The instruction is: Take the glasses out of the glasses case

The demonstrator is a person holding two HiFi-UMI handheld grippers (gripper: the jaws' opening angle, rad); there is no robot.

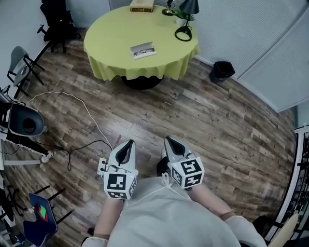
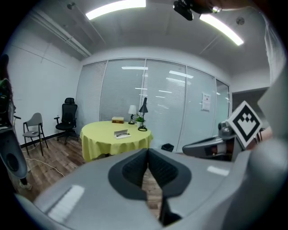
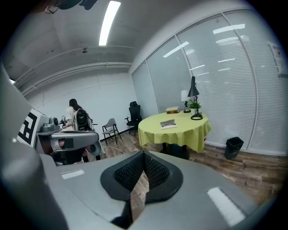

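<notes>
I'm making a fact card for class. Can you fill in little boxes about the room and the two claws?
Place: room with a wood floor
Table: round, yellow cloth, far from the person
Glasses case: lying on the table, nothing touching it
Also on table: lamp, books
Left claw: shut, empty, close to the person's body
Right claw: shut, empty, beside the other one
Bin: on the floor, right of the table

Grey left gripper point(image 1: 128, 144), grey right gripper point(image 1: 170, 141), black-and-white marker cubes point(image 1: 119, 185), white top point(image 1: 159, 217).
</notes>
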